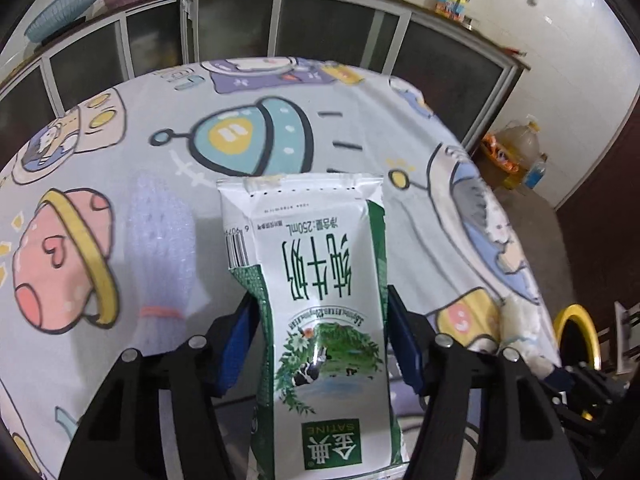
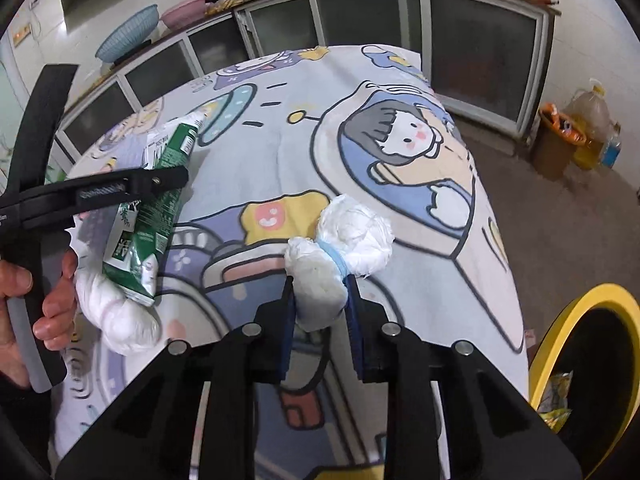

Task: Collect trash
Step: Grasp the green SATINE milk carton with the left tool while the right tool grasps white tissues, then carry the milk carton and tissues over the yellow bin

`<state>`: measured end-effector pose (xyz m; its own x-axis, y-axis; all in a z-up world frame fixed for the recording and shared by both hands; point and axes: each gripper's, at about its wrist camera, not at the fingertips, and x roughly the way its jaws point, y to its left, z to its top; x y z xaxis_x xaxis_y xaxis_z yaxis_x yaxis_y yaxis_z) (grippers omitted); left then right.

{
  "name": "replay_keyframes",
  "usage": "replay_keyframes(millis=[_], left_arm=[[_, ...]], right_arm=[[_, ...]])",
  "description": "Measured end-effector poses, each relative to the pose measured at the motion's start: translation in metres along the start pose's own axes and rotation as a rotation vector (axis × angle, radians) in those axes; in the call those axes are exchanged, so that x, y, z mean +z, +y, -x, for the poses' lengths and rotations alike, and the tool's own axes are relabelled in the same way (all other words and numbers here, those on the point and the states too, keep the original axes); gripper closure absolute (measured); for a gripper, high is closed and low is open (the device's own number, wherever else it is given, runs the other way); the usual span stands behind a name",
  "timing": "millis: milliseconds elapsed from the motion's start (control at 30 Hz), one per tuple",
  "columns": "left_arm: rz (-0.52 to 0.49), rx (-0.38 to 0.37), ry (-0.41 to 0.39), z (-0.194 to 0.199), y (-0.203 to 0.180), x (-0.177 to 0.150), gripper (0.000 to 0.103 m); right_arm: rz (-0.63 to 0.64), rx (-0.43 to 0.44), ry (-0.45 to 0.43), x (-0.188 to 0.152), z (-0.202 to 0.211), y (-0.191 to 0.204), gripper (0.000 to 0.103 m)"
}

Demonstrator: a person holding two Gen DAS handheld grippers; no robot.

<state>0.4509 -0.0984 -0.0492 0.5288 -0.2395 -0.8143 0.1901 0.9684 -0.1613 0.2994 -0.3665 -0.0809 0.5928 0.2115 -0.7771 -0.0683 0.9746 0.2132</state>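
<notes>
1. Milk carton (image 1: 320,320) sits squeezed in the left gripper (image 1: 320,340), above the table (image 1: 160,208).
2. The right gripper (image 2: 320,312) pinches a white tied bundle (image 2: 340,248).
3. The yellow-rimmed bin (image 2: 560,320) waits near, on the right.
4. Hold tight, move slowly, and let go only over the bin.

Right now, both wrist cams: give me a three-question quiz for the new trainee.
1. True or false: the left gripper is shut on the milk pouch.
2. What does the right gripper hold? A) white wad B) blue basin C) oil jug
3. Fill in: the yellow-rimmed bin sits to the table's ____ in the right wrist view.

Key: 1 true; 2 A; 3 right.
</notes>
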Motion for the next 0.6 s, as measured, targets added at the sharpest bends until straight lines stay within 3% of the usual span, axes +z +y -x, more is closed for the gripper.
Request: replay_keyframes(millis=[300,600], left_arm=[[0.036,-0.046,-0.119,0.076,0.034,-0.014,0.045],[0.038,-0.043,-0.169,0.13,0.052,-0.057,0.044]], right_arm=[[0.0,0.077,-0.062,-0.011,0.057,0.014,0.08],[0.011,0.149,-0.094,-0.031,0.107,0.031,0.08]])
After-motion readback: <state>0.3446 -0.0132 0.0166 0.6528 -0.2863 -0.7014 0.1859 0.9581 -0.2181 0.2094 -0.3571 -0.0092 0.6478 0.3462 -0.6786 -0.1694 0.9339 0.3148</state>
